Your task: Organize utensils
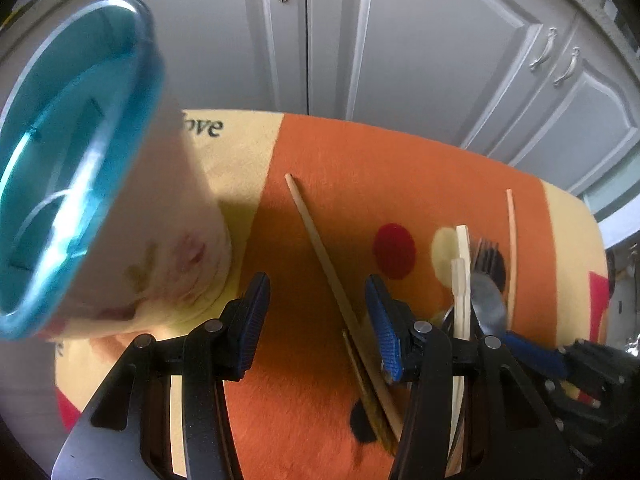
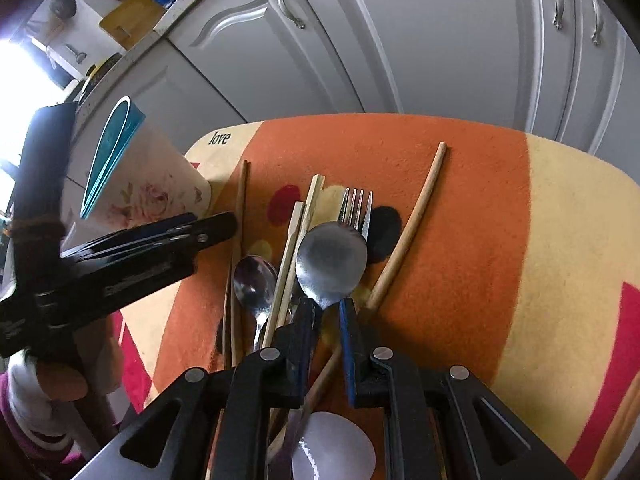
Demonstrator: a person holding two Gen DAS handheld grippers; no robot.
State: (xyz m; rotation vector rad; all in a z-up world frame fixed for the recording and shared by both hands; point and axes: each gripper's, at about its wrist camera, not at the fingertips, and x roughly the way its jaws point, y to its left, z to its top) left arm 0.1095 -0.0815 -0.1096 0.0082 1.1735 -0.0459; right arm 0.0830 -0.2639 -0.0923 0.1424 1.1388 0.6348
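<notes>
On the orange and cream mat (image 2: 460, 240) lie several utensils. My right gripper (image 2: 328, 320) is shut on the neck of a large steel spoon (image 2: 332, 260), whose bowl sits over a fork (image 2: 358, 208). Beside them are a small spoon (image 2: 254, 280), two pale flat chopsticks (image 2: 304, 220), a round wooden chopstick (image 2: 416, 216) and a brown one (image 2: 240, 208). My left gripper (image 1: 318, 320) is open, pointing steeply down, with a wooden chopstick (image 1: 320, 248) running between its fingers untouched. The floral cup (image 1: 80, 160) with a blue rim stands just left of it. The large spoon (image 1: 486, 300) shows at the right.
Grey cabinet doors (image 1: 420, 60) with metal handles rise behind the mat's far edge. A person's sleeve (image 2: 24, 412) is at the lower left of the right wrist view. A countertop with a wooden board (image 2: 132, 16) is at the upper left.
</notes>
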